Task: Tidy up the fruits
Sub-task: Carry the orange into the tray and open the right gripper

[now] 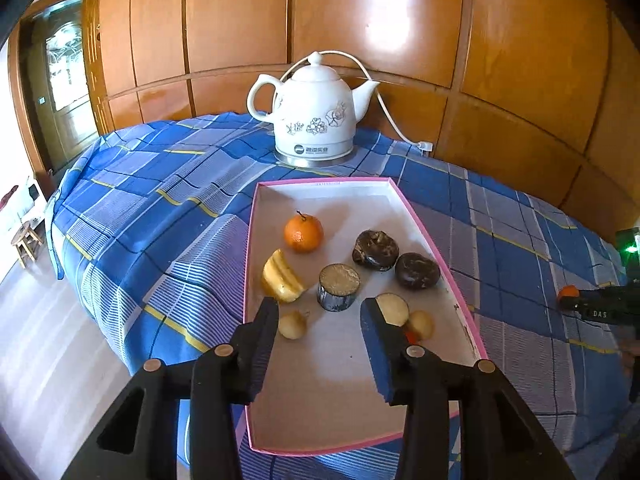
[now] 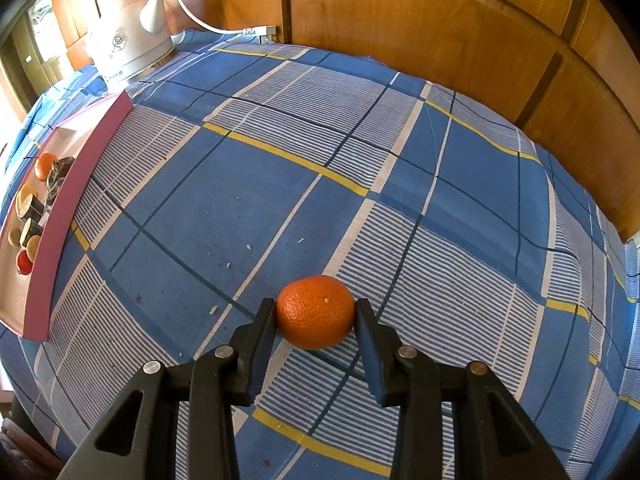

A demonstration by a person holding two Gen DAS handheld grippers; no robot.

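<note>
A pink-rimmed tray (image 1: 436, 248) on the blue plaid tablecloth holds a tangerine (image 1: 303, 233), a banana piece (image 1: 281, 277), two dark round fruits (image 1: 375, 249), a cut cylinder piece (image 1: 338, 287), and small pale fruits (image 1: 293, 325). My left gripper (image 1: 320, 312) is open and empty above the tray's near half. My right gripper (image 2: 316, 314) is shut on a second tangerine (image 2: 315, 312) at the cloth, well right of the tray (image 2: 60, 216). That gripper with its tangerine also shows at the far right of the left wrist view (image 1: 592, 304).
A white ceramic kettle (image 1: 314, 116) with its cord (image 1: 390, 114) stands behind the tray by the wooden wall (image 1: 520, 60). Its plug (image 2: 262, 33) lies on the cloth. The table's left edge drops to the floor (image 1: 52, 340).
</note>
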